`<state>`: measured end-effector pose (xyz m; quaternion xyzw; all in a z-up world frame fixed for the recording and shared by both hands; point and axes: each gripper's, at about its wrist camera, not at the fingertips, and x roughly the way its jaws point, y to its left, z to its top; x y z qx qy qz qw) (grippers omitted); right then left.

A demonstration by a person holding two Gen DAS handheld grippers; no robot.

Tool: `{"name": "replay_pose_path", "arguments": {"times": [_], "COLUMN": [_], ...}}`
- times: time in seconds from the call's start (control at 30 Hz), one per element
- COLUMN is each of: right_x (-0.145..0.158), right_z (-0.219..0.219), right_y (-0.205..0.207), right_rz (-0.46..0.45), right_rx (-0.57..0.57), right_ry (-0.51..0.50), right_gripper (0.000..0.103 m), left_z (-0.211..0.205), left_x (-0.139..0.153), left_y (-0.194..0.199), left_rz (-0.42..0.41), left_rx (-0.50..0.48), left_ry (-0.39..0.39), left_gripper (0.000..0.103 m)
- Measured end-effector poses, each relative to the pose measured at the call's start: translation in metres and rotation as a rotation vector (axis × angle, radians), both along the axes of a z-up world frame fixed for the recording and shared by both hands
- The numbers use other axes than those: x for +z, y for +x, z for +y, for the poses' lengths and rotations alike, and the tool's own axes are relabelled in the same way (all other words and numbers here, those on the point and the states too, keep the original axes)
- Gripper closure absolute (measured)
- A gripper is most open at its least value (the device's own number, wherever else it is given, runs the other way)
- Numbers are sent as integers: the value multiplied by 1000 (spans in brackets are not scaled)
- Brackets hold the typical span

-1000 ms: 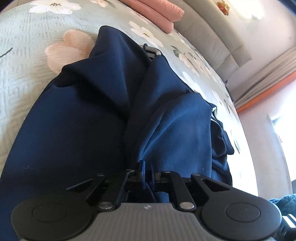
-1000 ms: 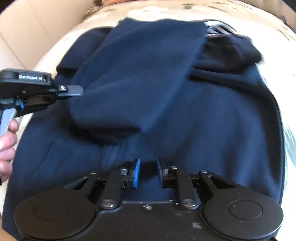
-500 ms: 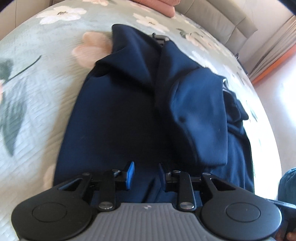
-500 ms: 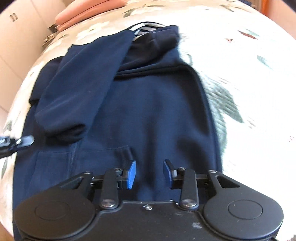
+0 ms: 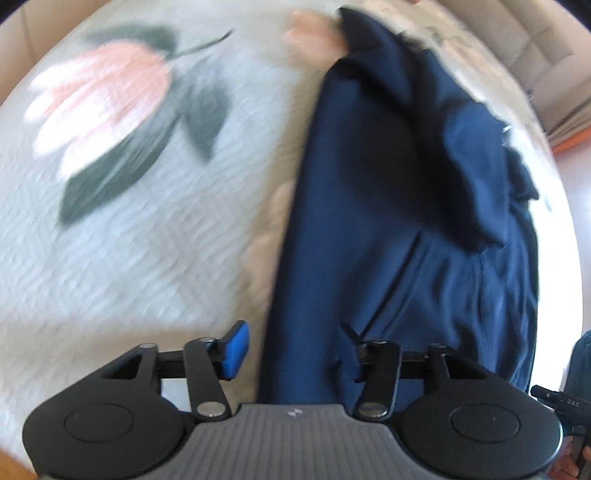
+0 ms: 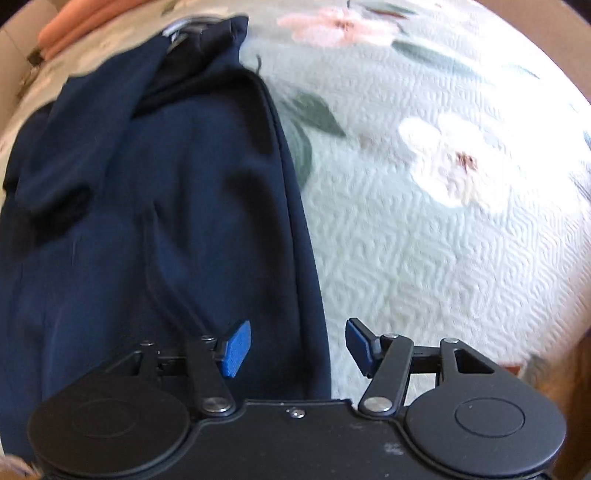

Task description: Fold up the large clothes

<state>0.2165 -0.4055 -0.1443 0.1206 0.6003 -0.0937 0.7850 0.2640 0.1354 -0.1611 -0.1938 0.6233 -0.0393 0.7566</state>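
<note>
A navy blue hoodie [image 5: 399, 229] lies flat on a floral bedspread [image 5: 122, 236], with one sleeve folded across its chest. My left gripper [image 5: 291, 349] is open and straddles the hoodie's bottom left edge, jaws wide. In the right wrist view the hoodie [image 6: 155, 206] fills the left half. My right gripper [image 6: 299, 345] is open and straddles its bottom right edge, one finger over the cloth, the other over the bedspread [image 6: 424, 236]. Neither holds anything.
Pink folded bedding [image 6: 81, 26] lies at the far end of the bed. A padded headboard [image 5: 517, 40] and curtain stand beyond the hoodie. The other gripper's tip [image 5: 565, 402] shows at the lower right of the left wrist view.
My left gripper let go of the sleeve, which now lies across the chest. Both grippers moved outward to the hoodie's bottom corners and opened wider.
</note>
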Motion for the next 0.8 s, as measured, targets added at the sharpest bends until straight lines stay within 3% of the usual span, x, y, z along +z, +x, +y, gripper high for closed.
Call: {"name": "replay_pose_path", "arguments": {"times": [0.13,0.3,0.4,0.5,0.63,0.67,0.7,0.73,0.8], "right_x": [-8,-16,-21,-24,-28,-30,-32,-36,-37], "right_z": [5,15,14,10,4,4,1,0,3], "right_y": [-16,-25,-29,-31,-32,-32,-38,-38,-41], "right_rz": [64,85,90,95,106,110,111,120,100], "right_rx": [20,33,28,-1,-30,-32,-35,-38,-40], "right_ry": [28,37,48,79,157,181,193,205,219], "right_gripper": [29,29,29,28,28,28,26,29,43], "left_z": [5,4,2,1,1,2,4,7,11], "left_x": [-8,-14,-18,-28,-34,-35,-36,-37,-39], "left_y": [-24,-40,-44,-50,-59,-60,-60,-61,-63], "left_rz": [77,90,109,168,160,160,158,161,159], "left_rx": [-32,-60,-71,-68,-39,-20,-9,-8,-6], "left_ry": [20,-23,-84,-200,-225,-237,-245,-243,-254], "left_gripper": [42,40,38,38,39,41,54,70,85]}}
